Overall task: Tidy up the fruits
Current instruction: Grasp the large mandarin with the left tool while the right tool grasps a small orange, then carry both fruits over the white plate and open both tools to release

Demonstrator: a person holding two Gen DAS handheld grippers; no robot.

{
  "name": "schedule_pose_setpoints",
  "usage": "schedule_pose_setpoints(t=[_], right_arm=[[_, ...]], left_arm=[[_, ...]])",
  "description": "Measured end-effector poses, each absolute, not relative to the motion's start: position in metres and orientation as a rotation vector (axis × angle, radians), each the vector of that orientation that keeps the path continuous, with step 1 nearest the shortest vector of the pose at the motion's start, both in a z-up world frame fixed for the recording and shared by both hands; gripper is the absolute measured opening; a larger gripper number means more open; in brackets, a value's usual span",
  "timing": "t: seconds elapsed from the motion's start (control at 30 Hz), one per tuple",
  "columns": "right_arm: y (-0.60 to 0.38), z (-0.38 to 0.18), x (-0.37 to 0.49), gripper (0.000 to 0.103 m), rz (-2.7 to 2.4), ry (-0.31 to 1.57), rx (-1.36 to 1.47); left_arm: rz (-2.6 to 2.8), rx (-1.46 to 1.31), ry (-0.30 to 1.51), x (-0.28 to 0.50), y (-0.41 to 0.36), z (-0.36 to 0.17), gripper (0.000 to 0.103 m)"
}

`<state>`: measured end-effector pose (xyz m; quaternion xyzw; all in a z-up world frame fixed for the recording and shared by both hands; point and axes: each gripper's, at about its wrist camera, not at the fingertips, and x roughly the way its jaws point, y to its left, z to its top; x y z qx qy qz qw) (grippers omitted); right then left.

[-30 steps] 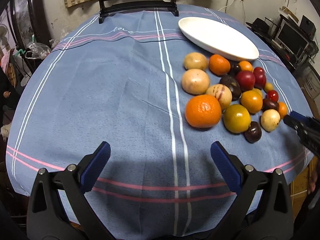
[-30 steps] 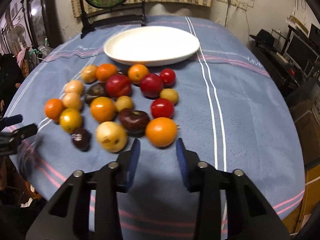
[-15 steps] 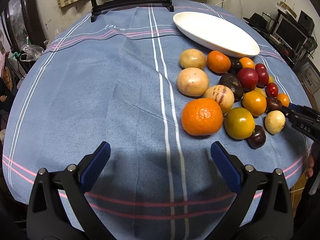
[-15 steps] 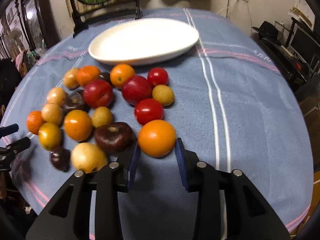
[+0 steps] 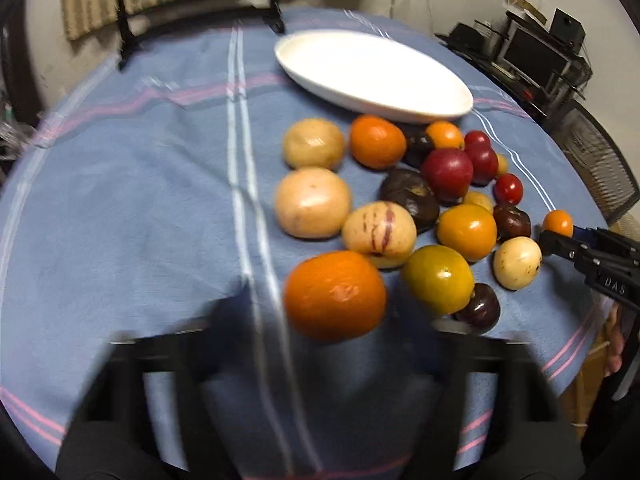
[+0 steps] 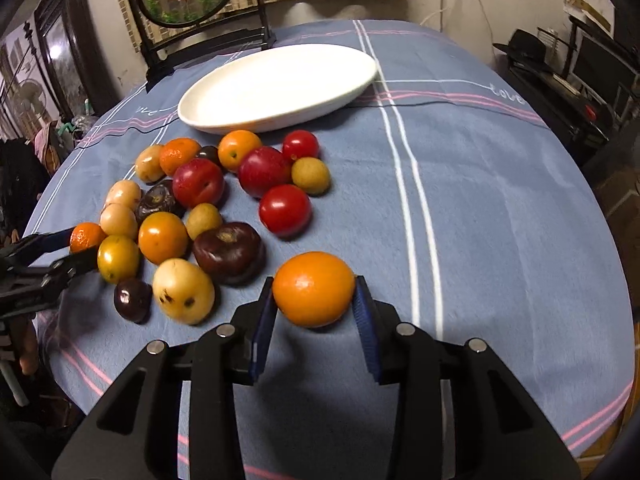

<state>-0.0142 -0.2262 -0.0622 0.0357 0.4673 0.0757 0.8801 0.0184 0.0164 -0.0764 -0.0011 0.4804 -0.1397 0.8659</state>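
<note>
Left gripper (image 5: 320, 344) smeared by motion blur in its own view, finger shapes lost; jaw spacing unreadable. Large orange (image 5: 335, 295) near the tablecloth's (image 5: 120, 200) front edge also soft. Small dark fruit (image 6: 208, 154) by the plate (image 6: 280, 84) mostly hidden, possibly a plum

One plate (image 6: 280, 84), eighteen fruits (image 6: 224, 216).

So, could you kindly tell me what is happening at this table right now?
A person is sorting fruit with handheld tongs. The right tongs have their blue pads on either side of an orange at the near edge of the pile, apparently touching it. The left tongs are at a tangerine on the pile's other side, too blurred in their own view to judge. The white plate holds no fruit.
</note>
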Motion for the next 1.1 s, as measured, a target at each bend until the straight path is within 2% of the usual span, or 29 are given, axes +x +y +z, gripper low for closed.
schedule_pose_setpoints(t=[0.1, 0.63, 0.8, 0.93, 1.1], right_arm=[[-0.227, -0.063, -0.016, 0.039, 0.161, 0.975, 0.086], [-0.215, -0.032, -0.010, 0.039, 0.245, 0.919, 0.076], [-0.209, -0.005, 0.036, 0.039, 0.308, 0.900, 0.036], [-0.202, 0.017, 0.116, 0.039, 0.362, 0.892, 0.015], [-0.182, -0.003, 0.227, 0.039, 0.360, 0.976, -0.019]], left_arm=[[-0.284, 0.014, 0.992, 0.021, 0.012, -0.074, 0.045], [-0.321, -0.054, 0.938, 0.016, 0.020, -0.032, 0.045], [-0.321, -0.014, 0.929, 0.068, 0.003, -0.002, 0.045], [-0.307, 0.004, 0.915, 0.148, -0.016, 0.020, 0.046], [-0.264, -0.043, 0.957, 0.253, -0.037, 0.010, 0.046]])
